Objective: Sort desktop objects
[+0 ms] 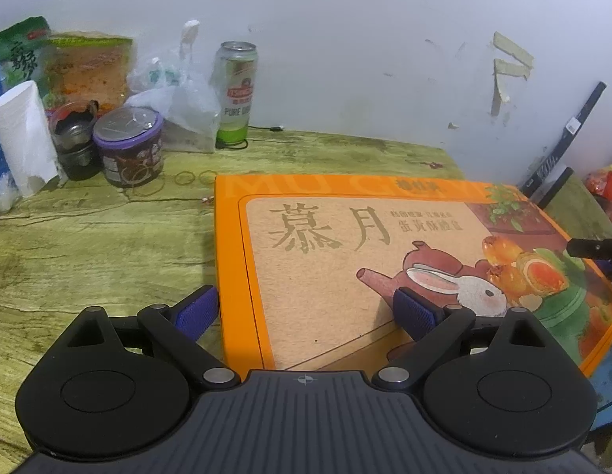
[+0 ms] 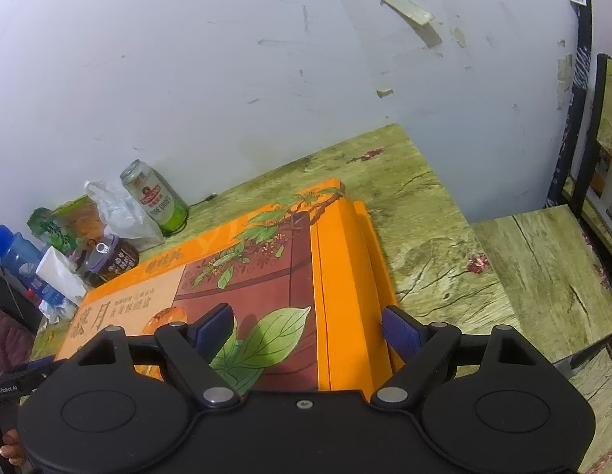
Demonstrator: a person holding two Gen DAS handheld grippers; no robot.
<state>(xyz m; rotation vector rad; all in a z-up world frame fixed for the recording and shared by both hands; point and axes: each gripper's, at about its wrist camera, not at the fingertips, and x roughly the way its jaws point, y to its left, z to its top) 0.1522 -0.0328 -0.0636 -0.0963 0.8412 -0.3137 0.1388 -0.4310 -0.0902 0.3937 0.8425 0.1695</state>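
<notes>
A: Where is the box (image 1: pixel 345 260) seen?

B: It is laid flat on the bench (image 1: pixel 88 245), its orange lid up, with a rabbit and teapot printed on it. In the right wrist view its right side wall (image 2: pixel 345 296) is shown, with a thinner orange edge just beside it.

A: How are the fingers set?

B: The left gripper (image 1: pixel 306 308) is spread wide across the box's near left corner: one finger (image 1: pixel 197 310) is held outside the left edge, the other (image 1: pixel 414 312) over the lid. Nothing is gripped. The right gripper (image 2: pixel 306 328) is likewise spread, one finger (image 2: pixel 215 328) over the lid and the other (image 2: pixel 400 331) outside the right wall. Contact with the box cannot be told.

A: What else is on the bench?

B: A can (image 1: pixel 234 91), a plastic bag (image 1: pixel 179 102), a purple-lidded jar (image 1: pixel 128 146), a paper roll (image 1: pixel 23 134) and snack packets (image 1: pixel 88 67) are grouped at the far left by the wall. A blue bottle (image 2: pixel 13 252) is seen there too.
</notes>
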